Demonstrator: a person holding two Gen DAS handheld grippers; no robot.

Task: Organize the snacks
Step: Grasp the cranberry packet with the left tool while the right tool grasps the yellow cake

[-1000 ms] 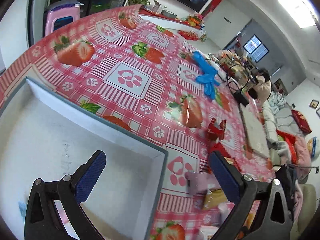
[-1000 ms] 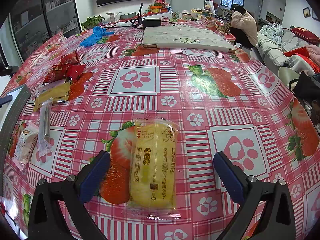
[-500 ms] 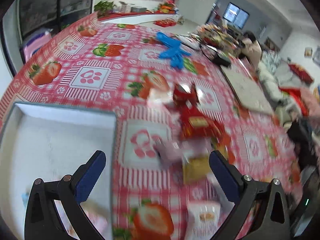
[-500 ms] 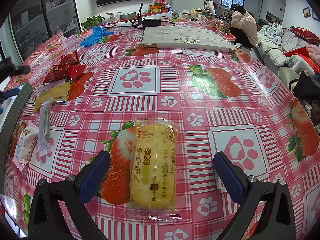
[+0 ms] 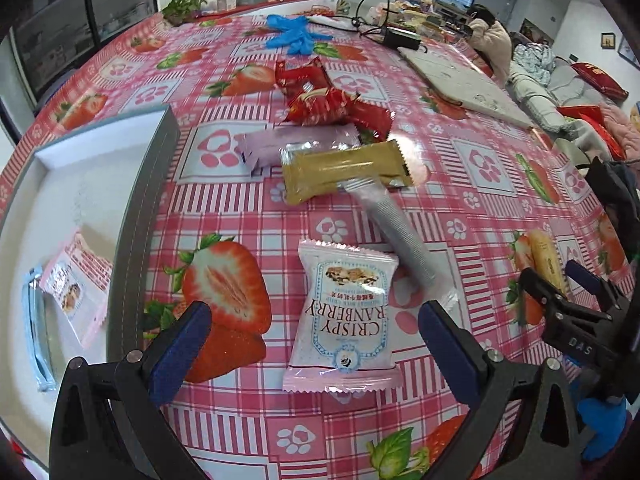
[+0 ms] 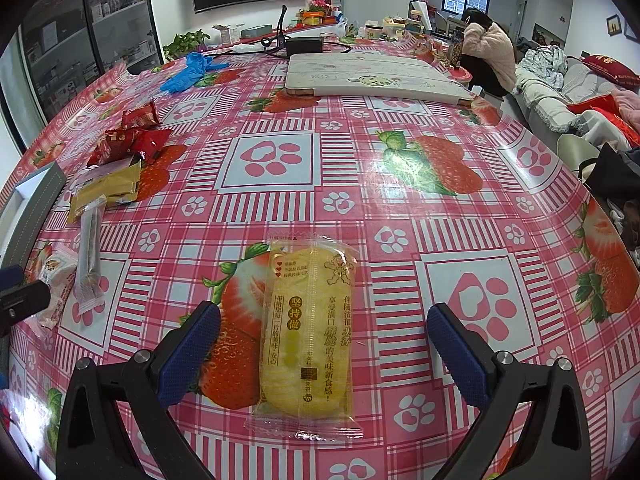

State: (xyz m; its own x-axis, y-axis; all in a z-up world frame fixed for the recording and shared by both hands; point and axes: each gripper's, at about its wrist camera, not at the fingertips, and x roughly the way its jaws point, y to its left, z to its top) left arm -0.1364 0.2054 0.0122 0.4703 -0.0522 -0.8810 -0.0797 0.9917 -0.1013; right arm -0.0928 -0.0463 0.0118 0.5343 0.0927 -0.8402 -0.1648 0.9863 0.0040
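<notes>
the left gripper (image 5: 312,344) hangs over the red and pink strawberry tablecloth (image 5: 224,216) with its two blue fingers wide apart and nothing in them. right between them lies a pink and white crinkly cranberry snack packet (image 5: 344,316), flat on the cloth. it looks light and puffy, and the wrapper is shiny, so i think it could slip. the thing inside may be crumbly, so a soft pinch across the middle of the packet looks best, not at the thin sealed ends. the right gripper (image 6: 320,354) is also spread wide and holds nothing. a long see-through yellow cracker packet (image 6: 308,336) lies flat between its fingers, pointing away from it. the crackers inside would snap easy, i think, so it should be held by its long sides, gently. on the left is a white tray with a grey rim (image 5: 140,216). two snacks sit in it already, one pink packet (image 5: 76,280) and one pale blue packet (image 5: 36,332). on the cloth i count one silver stick packet (image 5: 396,228), one gold bar wrapper (image 5: 348,168), one pale purple bar wrapper (image 5: 300,144) and a small heap of red shiny packets (image 5: 324,100). i cannot tell just how many red ones there are.
</notes>
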